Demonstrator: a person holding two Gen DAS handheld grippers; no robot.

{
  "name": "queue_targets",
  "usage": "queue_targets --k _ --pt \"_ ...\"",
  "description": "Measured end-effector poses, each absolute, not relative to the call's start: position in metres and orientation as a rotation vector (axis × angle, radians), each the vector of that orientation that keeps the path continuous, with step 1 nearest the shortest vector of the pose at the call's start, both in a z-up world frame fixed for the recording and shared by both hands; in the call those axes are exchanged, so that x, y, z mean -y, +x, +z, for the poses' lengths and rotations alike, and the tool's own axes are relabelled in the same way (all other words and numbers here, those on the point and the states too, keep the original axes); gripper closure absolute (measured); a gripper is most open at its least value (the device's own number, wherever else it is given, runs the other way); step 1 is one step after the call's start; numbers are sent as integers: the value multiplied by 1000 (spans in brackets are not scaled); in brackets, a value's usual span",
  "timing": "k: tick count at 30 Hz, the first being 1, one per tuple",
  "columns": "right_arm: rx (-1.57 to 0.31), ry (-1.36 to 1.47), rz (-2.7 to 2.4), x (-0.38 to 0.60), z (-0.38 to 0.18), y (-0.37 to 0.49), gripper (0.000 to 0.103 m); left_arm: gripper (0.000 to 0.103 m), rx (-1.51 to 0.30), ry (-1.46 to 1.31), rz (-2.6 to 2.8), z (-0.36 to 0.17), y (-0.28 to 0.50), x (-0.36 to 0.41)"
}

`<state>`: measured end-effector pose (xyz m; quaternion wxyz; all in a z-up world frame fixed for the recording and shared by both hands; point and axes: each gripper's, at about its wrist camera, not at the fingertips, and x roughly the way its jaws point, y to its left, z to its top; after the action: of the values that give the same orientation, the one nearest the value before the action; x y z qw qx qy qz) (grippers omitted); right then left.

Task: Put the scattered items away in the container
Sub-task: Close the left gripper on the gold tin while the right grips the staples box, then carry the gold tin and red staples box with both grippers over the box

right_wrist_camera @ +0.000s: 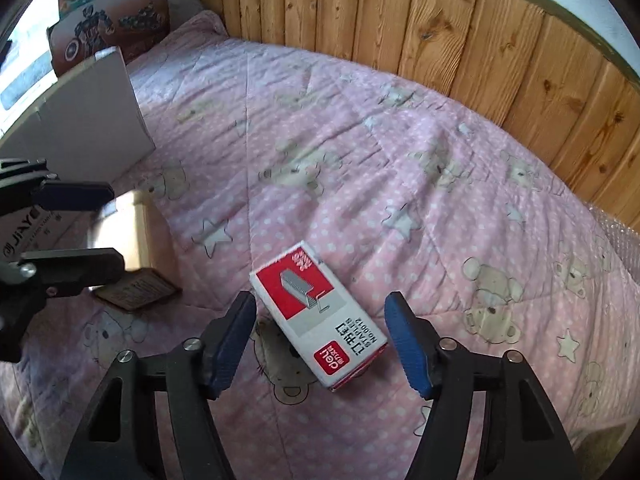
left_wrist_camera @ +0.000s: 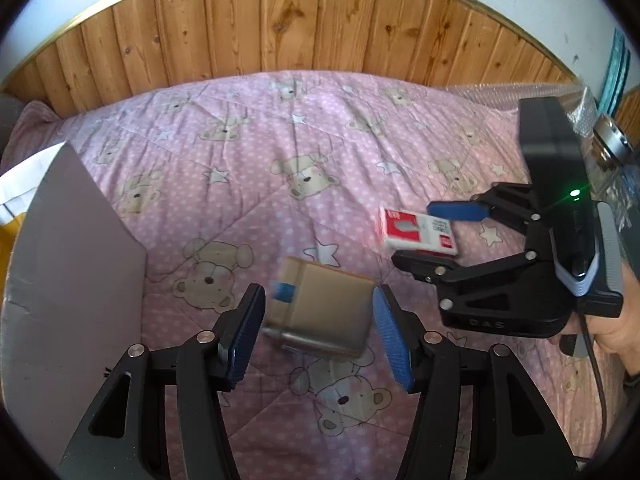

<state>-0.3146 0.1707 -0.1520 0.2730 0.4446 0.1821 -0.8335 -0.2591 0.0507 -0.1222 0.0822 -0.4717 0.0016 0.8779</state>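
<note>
A small brown cardboard box [left_wrist_camera: 320,308] with a blue tape patch lies on the pink bear quilt [left_wrist_camera: 260,168] between the fingers of my open left gripper [left_wrist_camera: 318,336]; whether the pads touch it I cannot tell. It also shows in the right wrist view [right_wrist_camera: 140,248]. A red and white staples box [right_wrist_camera: 318,314] lies flat between the open fingers of my right gripper [right_wrist_camera: 320,344], not touched. In the left wrist view the right gripper [left_wrist_camera: 424,236] straddles the staples box [left_wrist_camera: 420,232]. A grey cardboard container [left_wrist_camera: 72,280] stands at the left.
A wooden panel wall [left_wrist_camera: 300,24] runs along the far edge of the bed. The container's flap [right_wrist_camera: 84,120] stands at the left in the right wrist view, with a printed toy box [right_wrist_camera: 108,20] behind it. Bubble wrap [left_wrist_camera: 560,100] lies at the far right.
</note>
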Motion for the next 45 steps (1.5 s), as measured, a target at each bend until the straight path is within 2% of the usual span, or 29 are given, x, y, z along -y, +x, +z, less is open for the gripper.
queue_targets --k 2,4,9,22,45 --pt "-433 1205 -2246 -174 -154 -316 51 43 -16 -1417 2621 -126 -260 -54" --pt "-395 1217 -2268 -179 -153 -316 64 43 -20 -1429 2619 -129 -262 -56" --pt "-338 1230 -2295 -185 -152 -311 64 48 6 -1462 2614 -135 -264 -54" --pt "65 1287 -2333 -213 -140 -270 64 50 40 -1443 2618 -122 -243 -57" --pt "304 1313 -2352 -203 -118 -140 64 50 145 -1377 2569 -82 -124 -46"
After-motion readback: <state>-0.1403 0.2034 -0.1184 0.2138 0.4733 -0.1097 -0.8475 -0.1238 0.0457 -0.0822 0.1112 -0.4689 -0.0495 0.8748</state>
